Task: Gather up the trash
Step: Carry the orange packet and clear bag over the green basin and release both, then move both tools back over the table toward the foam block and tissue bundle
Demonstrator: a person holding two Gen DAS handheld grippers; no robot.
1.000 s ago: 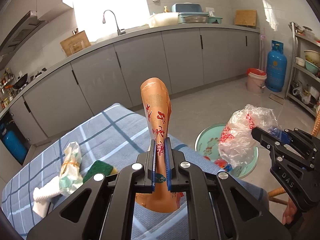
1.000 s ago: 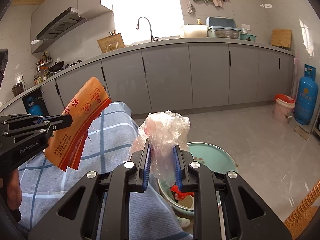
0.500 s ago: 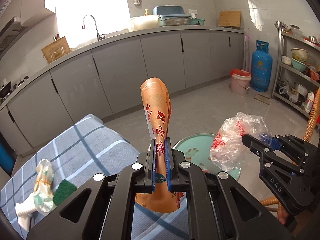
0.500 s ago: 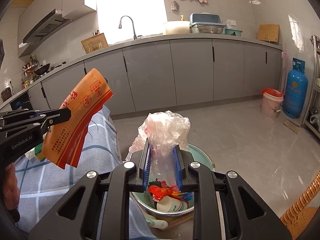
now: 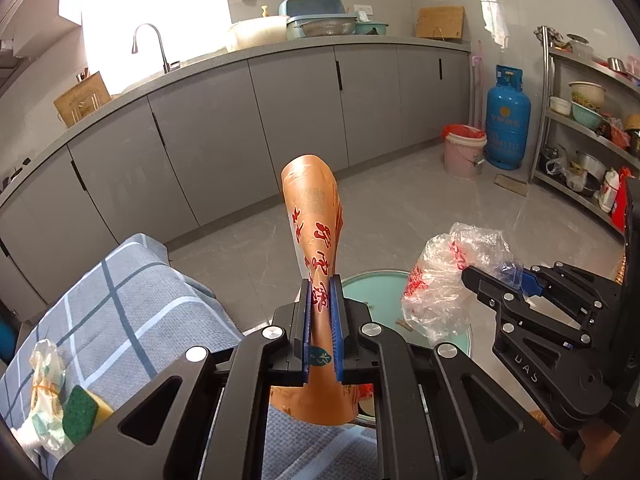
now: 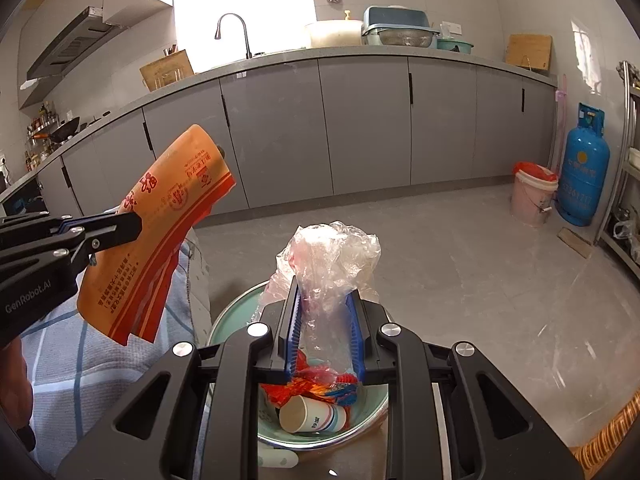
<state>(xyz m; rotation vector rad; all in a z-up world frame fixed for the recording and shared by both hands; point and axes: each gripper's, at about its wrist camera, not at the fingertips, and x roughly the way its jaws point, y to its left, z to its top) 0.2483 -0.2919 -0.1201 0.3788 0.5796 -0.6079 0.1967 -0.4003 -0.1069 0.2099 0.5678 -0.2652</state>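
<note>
Overhead, both claws hang above a pale green basin (image 6: 224, 320) that stands on the floor beside a worktop covered in a blue checked cloth (image 5: 132, 312).

The left claw (image 5: 320, 320) is clamped tight on an orange wrapper (image 5: 316, 232) printed with red characters. The wrapper stands upright between its blue pads, above the edge of the worktop and next to the basin rim. From the right wrist view, the same wrapper (image 6: 160, 232) fans out wide and tilts, held near its left edge.

The right claw (image 6: 324, 332) is clamped on a crumpled clear plastic bag (image 6: 332, 256) with red print, directly above the basin. Inside the basin, under the bag, lie a paper cup (image 6: 312, 416) on its side and crinkled red and orange wrappers (image 6: 312, 384).

On the worktop, well apart from the claws, sit a green and yellow sponge (image 5: 82, 410) and a knotted plastic bag (image 5: 46, 384) touching it.

Behind, grey cabinets (image 6: 360, 128) run along the wall under a counter with a tap (image 6: 236, 28). A blue gas cylinder (image 6: 582, 168) and a pink bucket (image 6: 534, 196) stand near each other on the floor (image 6: 480, 280), and a metal shelf rack (image 5: 584, 128) holds bowls at the right.
</note>
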